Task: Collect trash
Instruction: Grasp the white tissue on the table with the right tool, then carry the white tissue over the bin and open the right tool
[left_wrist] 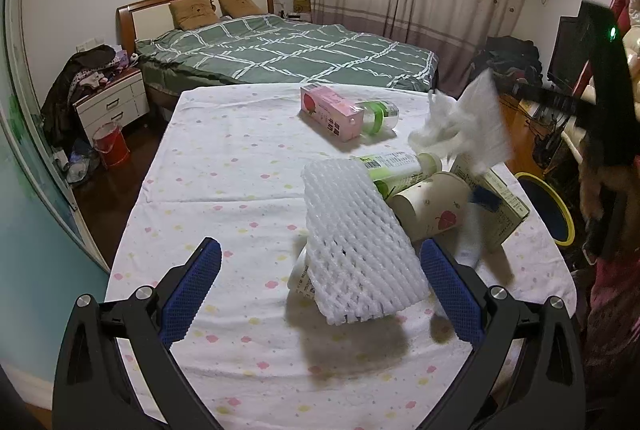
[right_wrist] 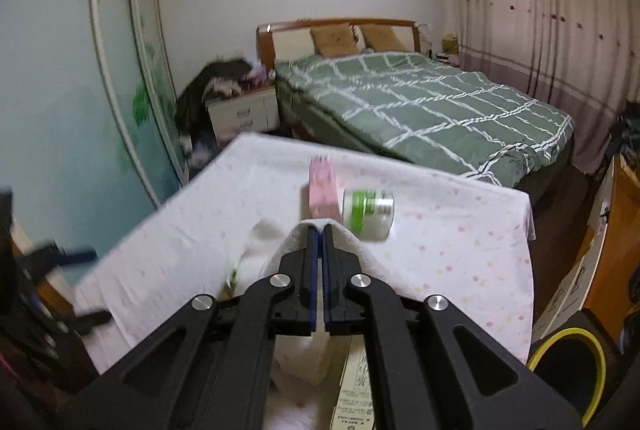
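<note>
The right gripper (right_wrist: 320,230) has its fingers pressed together on a crumpled white tissue (left_wrist: 464,126), held in the air above the table (left_wrist: 224,158) and near the yellow-rimmed bin (right_wrist: 568,362) that sits low to its right, so the task looks barely begun. The left gripper (left_wrist: 320,290) hangs with fingers wide apart, the white foam net sleeve (left_wrist: 356,238) lying between and just ahead of them, its long axis running away from the fingertips and leaning slightly left. Beyond it a paper cup (left_wrist: 428,206), green bottle (left_wrist: 400,170), pink carton (left_wrist: 332,114) and clear jar (left_wrist: 380,116) lie uncollected.
</note>
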The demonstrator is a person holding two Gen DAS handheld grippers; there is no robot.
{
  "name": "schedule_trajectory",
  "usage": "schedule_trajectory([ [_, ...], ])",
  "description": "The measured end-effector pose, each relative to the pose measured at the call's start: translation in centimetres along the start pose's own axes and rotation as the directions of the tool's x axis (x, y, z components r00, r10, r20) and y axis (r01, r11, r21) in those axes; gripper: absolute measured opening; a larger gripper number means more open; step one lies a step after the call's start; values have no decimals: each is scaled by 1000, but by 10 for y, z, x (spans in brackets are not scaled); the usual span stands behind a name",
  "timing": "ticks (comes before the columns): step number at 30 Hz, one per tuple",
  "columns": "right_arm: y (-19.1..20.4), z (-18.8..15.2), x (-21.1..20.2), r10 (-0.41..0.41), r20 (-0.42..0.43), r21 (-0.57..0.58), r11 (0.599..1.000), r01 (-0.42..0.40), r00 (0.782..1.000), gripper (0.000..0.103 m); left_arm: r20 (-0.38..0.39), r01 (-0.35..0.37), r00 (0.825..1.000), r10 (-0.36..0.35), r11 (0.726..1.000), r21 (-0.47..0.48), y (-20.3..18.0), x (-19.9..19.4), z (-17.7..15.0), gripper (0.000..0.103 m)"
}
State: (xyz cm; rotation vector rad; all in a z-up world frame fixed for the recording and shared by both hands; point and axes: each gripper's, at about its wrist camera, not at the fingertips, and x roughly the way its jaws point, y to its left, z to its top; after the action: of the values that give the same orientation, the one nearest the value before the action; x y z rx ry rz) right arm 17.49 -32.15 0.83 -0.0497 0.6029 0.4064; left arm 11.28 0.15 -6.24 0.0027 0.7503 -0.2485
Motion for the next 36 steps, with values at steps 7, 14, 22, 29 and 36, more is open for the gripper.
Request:
schedule_trajectory([
  [7, -13, 30, -34, -8, 97, 52, 999, 3, 995, 2, -5, 6, 1000, -6, 1000, 10, -6, 2, -2, 98],
  [14, -41, 45, -76, -70, 169, 103, 993, 53, 983, 2, -4, 15, 1000, -15, 999, 32, -15, 1, -1, 98],
  [22, -100, 23, -118, -233, 159, 196, 960, 201, 959, 2, -3, 34, 999, -34, 998, 59, -29, 2, 2, 98],
  [29, -165, -23, -138, -387, 68, 290, 890, 353, 920, 2, -5, 64, 998, -64, 992, 107, -55, 7, 8, 98],
  [36, -237, -83, -128, -475, -94, 383, 794, 472, 875, 2, -25, 105, 994, -103, 981, 166, -88, 14, 12, 98],
])
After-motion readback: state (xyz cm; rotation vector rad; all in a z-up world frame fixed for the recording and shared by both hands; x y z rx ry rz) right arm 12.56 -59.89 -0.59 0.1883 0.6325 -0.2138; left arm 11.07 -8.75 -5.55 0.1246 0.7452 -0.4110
